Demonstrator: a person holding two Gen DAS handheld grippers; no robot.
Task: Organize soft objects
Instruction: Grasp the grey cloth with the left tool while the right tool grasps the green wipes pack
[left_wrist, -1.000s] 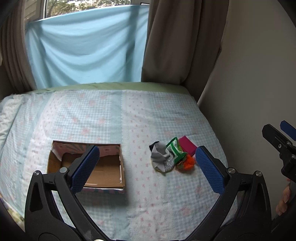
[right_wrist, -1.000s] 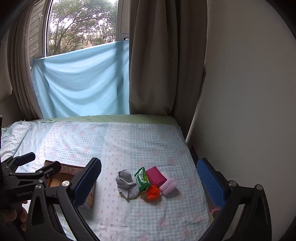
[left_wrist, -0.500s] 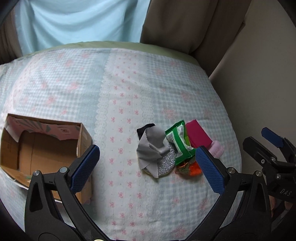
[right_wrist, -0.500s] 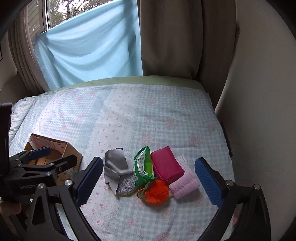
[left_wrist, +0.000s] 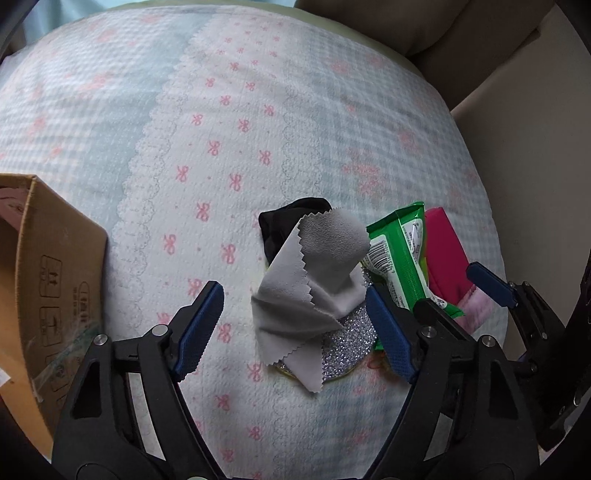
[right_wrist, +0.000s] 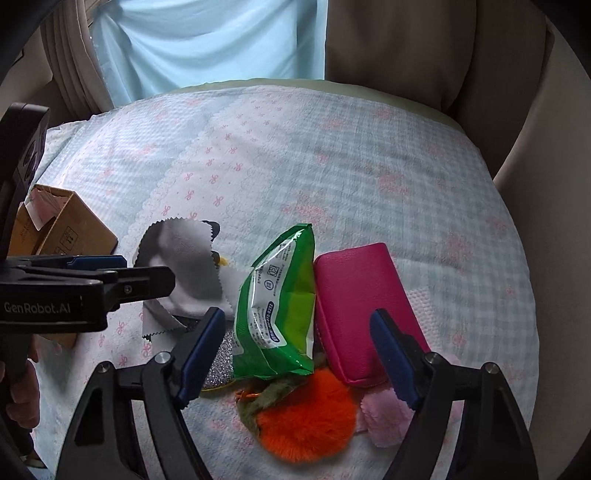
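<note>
While the crumpled grey zigzag-edged cloth (left_wrist: 317, 280) lies on the bow-printed bedspread (left_wrist: 229, 147), touching a green plastic packet (right_wrist: 280, 306) beside a magenta pouch (right_wrist: 362, 306), the left gripper (left_wrist: 295, 325) and right gripper (right_wrist: 295, 354) hover, jaws spread, near a cardboard box (left_wrist: 48, 288).

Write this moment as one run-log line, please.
left gripper: open, above grey pinked-edge cloth | right gripper: open, above green plastic packet | brown cardboard box: left, nothing held
</note>
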